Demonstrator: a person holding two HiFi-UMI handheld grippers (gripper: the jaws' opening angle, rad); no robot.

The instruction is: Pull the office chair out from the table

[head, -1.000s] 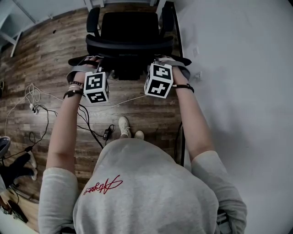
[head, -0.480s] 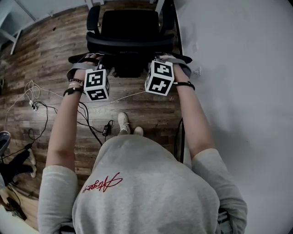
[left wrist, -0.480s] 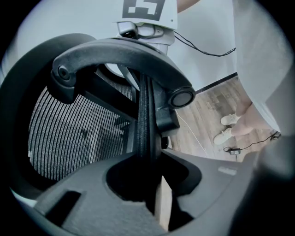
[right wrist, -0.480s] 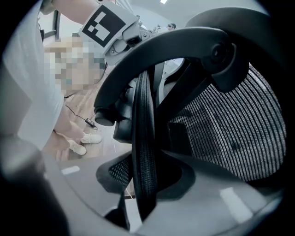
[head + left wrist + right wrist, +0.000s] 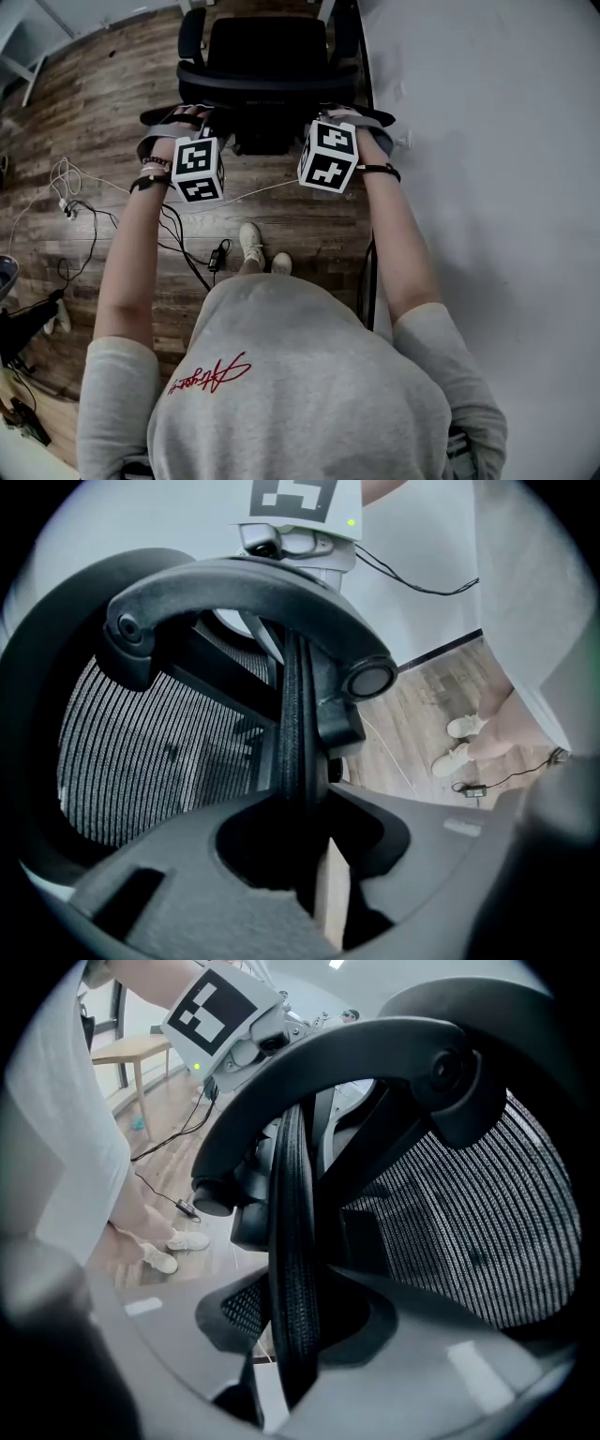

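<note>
Wood-plank floor (image 5: 84, 122) runs up to a white wall (image 5: 487, 141) on the right, with loose cables (image 5: 84, 216) trailing across the boards to the left of the person's shoes (image 5: 251, 246). The chair (image 5: 267, 56) stands at the top of the head view, close to the wall, its back turned to the person. White legs (image 5: 325, 7) at the top edge look like the table's; the tabletop itself is out of frame.

The left hand-held gripper (image 5: 305, 808) is closed down to a narrow gap on the thin mesh edge of the backrest (image 5: 298, 714). The right hand-held gripper (image 5: 295, 1307) is clamped the same way on the opposite edge of the backrest, each with the black upper frame arching in front of it.

Risks, as I judge them:
- The grip is on a slim, springy rim, so a sharp tug could let it slide out of the jaws.
- Pulling harder on one side would swivel the seat and swing the chair into the wall.
- High handholds could tip the backrest instead of rolling the base.
- The castors may snag the cables or run onto the shoes.
</note>
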